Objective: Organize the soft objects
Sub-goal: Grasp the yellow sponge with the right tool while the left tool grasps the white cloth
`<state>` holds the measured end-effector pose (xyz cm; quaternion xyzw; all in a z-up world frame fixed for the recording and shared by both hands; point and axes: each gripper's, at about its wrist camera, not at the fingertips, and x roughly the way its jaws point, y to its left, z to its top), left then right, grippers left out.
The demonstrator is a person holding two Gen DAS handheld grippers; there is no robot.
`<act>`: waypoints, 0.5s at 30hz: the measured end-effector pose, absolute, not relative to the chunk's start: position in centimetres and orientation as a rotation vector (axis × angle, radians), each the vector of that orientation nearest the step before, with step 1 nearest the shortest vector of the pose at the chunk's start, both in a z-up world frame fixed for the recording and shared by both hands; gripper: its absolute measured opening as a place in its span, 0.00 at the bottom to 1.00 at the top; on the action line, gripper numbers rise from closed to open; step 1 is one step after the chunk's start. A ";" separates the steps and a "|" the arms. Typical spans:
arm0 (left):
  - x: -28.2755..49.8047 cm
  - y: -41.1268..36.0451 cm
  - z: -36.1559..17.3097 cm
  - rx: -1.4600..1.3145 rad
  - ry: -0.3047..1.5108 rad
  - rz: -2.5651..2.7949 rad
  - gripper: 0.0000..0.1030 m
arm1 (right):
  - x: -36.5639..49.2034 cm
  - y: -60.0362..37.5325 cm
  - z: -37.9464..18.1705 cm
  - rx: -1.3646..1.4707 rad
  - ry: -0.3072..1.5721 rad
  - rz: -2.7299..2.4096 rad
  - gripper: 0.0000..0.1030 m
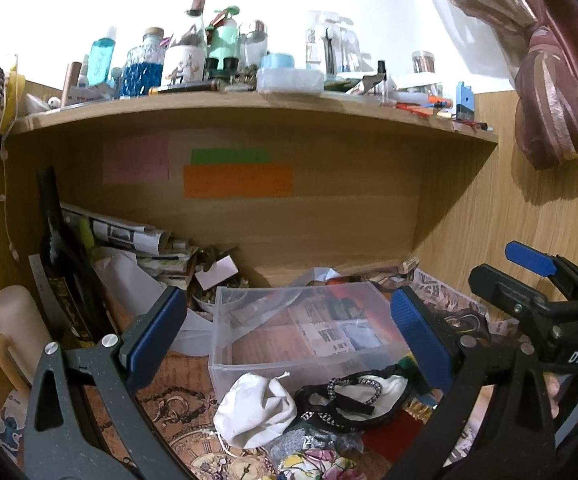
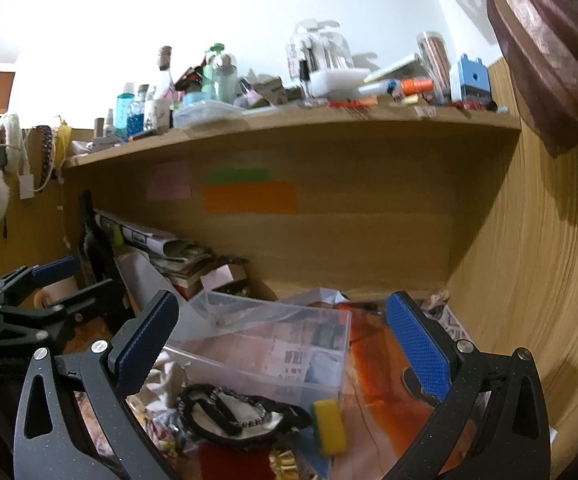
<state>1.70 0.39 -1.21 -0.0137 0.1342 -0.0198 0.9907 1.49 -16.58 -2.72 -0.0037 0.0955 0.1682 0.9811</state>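
Soft things lie in a heap on the desk just in front of the clear plastic storage bin [image 1: 305, 332], and that bin serves as the landmark for everything else. Nearest the left tongs [image 1: 289, 340], on the near-left side of the bin, sits a crumpled white cloth drawstring pouch [image 1: 255, 408], touching the bin's front wall. Just right of it along the same wall lies a black-trimmed white fabric piece with a beaded band [image 1: 349, 398]; its long axis runs left to right, roughly parallel to the bin's front edge, with the black straps pointing toward the pouch. At the bin's near-right corner, a small yellow sponge with a green scouring face [image 2: 329, 426] lies with its long axis running near to far, green end toward the bin.

Both tongs stand wide apart and hold nothing. The left tongs hang above and slightly short of the pouch, which lies down and forward between their jaws; the right tongs [image 2: 293, 352] are centred nearer the fabric piece and sponge. I judge the left pair better placed for the pouch, and the right for the sponge.

Beyond the bin, the back panel carries an orange paper note [image 1: 237, 181].
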 end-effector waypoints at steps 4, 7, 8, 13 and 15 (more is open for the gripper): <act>2.6 0.9 -2.3 -0.027 0.323 -0.033 0.88 | 2.5 -17.2 -3.8 -0.017 0.248 0.320 0.90; 3.4 1.6 -3.6 -0.031 0.372 -0.018 0.85 | 3.4 -17.8 -4.8 -0.018 0.303 0.310 0.86; 3.7 2.0 -4.1 -0.035 0.392 -0.012 0.84 | 3.7 -18.0 -5.1 -0.016 0.319 0.307 0.84; 5.0 3.6 -6.7 -0.051 0.503 -0.008 0.80 | 4.9 -18.8 -7.0 -0.023 0.406 0.293 0.81; 5.5 4.2 -7.9 -0.054 0.545 0.003 0.80 | 5.3 -19.0 -7.8 -0.026 0.442 0.290 0.79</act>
